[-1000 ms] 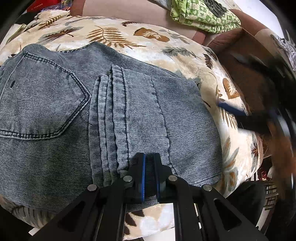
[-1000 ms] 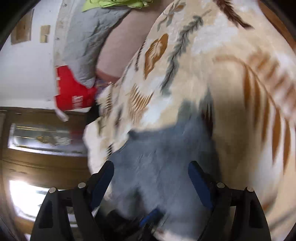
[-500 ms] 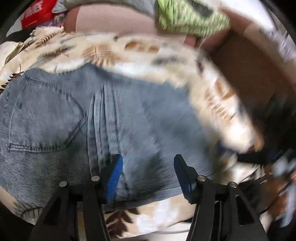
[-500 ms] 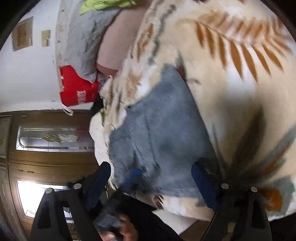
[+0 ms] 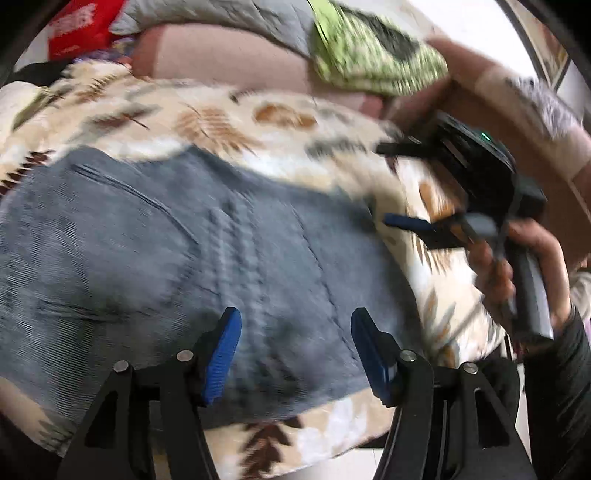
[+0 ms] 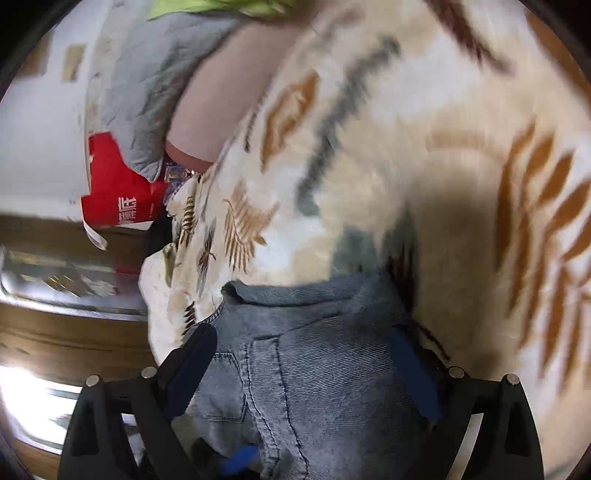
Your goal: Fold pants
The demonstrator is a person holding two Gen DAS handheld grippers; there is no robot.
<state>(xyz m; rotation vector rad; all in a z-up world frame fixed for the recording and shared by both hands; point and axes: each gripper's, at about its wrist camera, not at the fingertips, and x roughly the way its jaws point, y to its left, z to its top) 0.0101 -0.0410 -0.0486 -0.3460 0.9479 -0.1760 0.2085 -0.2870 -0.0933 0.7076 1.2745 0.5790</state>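
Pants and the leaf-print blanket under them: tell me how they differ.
The pants are plain grey-blue ribbed denim with seams and a pocket; the blanket is cream and fuzzy with brown and grey leaves. The pants lie folded into a compact bundle on top; the blanket spreads wide beneath. Both are soft fabric.

Right gripper (image 6: 306,373) jaws wide apart and opening, fingers (image 6: 192,365) with blue pads either side of the folded pants (image 6: 314,369), not pressing on the denim. Pants are grey-blue, stitched seam and a pocket edge visible, lying on a cream blanket (image 6: 406,147) with brown and grey leaf print. Blanket edge drops off at left. A blue pad of the other gripper (image 6: 240,456) pokes in at bottom, partly hidden. Upper left: grey quilt (image 6: 147,81), pink pillow (image 6: 221,96), green cloth (image 6: 207,5) at the top edge, red bag (image 6: 114,192) with white print. Wooden furniture (image 6: 66,332) at left, blurred.
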